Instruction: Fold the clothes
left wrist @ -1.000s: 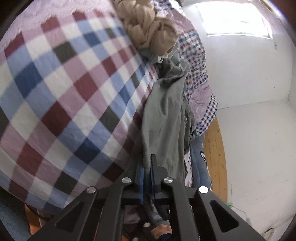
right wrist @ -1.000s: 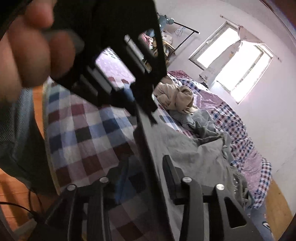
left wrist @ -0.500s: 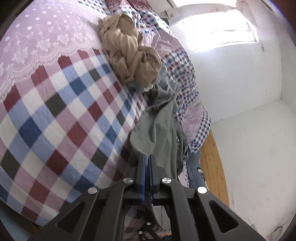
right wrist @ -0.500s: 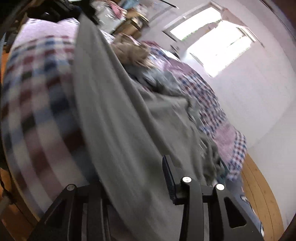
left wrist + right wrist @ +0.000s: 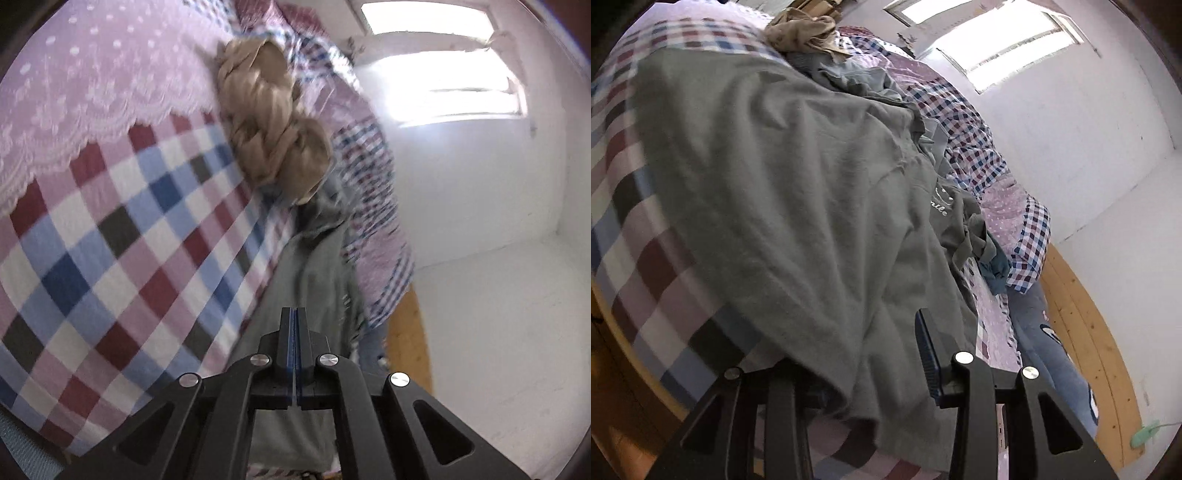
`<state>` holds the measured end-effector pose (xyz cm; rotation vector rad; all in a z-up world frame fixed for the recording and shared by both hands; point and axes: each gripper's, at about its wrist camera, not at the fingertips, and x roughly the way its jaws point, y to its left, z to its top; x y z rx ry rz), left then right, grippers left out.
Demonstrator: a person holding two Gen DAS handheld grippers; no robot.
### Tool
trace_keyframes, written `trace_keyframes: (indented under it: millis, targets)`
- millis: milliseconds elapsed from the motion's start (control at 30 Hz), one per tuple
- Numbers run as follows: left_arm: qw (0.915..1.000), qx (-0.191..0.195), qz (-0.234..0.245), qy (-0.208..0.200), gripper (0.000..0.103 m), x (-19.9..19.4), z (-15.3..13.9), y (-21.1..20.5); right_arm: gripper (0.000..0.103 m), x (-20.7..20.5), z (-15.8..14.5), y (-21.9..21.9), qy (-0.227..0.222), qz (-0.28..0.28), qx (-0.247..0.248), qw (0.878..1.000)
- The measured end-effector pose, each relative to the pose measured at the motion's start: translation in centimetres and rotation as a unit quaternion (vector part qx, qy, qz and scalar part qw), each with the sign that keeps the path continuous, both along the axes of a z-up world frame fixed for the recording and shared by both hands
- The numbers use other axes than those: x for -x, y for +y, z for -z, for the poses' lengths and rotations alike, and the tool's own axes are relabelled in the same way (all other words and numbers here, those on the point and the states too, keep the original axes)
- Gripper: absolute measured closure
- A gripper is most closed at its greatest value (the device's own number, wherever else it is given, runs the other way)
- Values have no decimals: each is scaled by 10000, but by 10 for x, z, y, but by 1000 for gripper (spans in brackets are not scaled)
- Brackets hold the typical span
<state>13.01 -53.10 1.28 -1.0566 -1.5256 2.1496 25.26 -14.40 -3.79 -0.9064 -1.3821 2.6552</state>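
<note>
Bed [image 5: 639,258] with checked cover — grey garment [image 5: 783,177] spread flat across it; crumpled tan garment [image 5: 269,125] lies beyond, beside rumpled checked bedding [image 5: 964,147].

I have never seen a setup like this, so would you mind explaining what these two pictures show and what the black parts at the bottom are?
Each picture comes from a fisheye camera on a hand-held gripper a person carries, looking along its two fingers. In the left wrist view, the left hand-held gripper has its jaws pressed together, seemingly pinching the grey T-shirt. In the right wrist view, the right hand-held gripper is open, the shirt draped over its left finger. The shirt lies on a checked bedsheet, near a bundled beige garment.
</note>
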Motion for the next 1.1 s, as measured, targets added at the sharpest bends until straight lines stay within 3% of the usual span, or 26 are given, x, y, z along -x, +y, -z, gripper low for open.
trace_keyframes:
  millis: [133,300,367,433,500,767,967,1100]
  targets:
    - [9992,185,103,-342,103,3,11,10,62,-7,-8,-17,-113,-258,229,9993]
    - [9935,667,458,-797,98,4,24,27,62,-30,-16,-61,-191,-1083,536,9925]
    - [9899,910,648,-876,78,3,27,35,62,-37,-18,-81,-230,-1457,663,9868]
    - [9877,1050,774,-862,67,0,28,40,62,-42,-18,-97,-258,-1739,754,9815]
    - [9860,1150,893,-809,63,-4,29,44,62,-43,-17,-111,-268,-1983,789,9766]
    - [9848,989,1146,-853,37,-14,34,53,61,-38,-17,-154,-319,-2518,1015,9619]
    - [9815,823,1478,-892,34,-14,37,65,60,-29,-8,-179,-292,-2564,981,9611]
    - [9863,333,1471,-674,34,-14,33,59,58,-23,-2,-196,-274,-2595,958,9606]
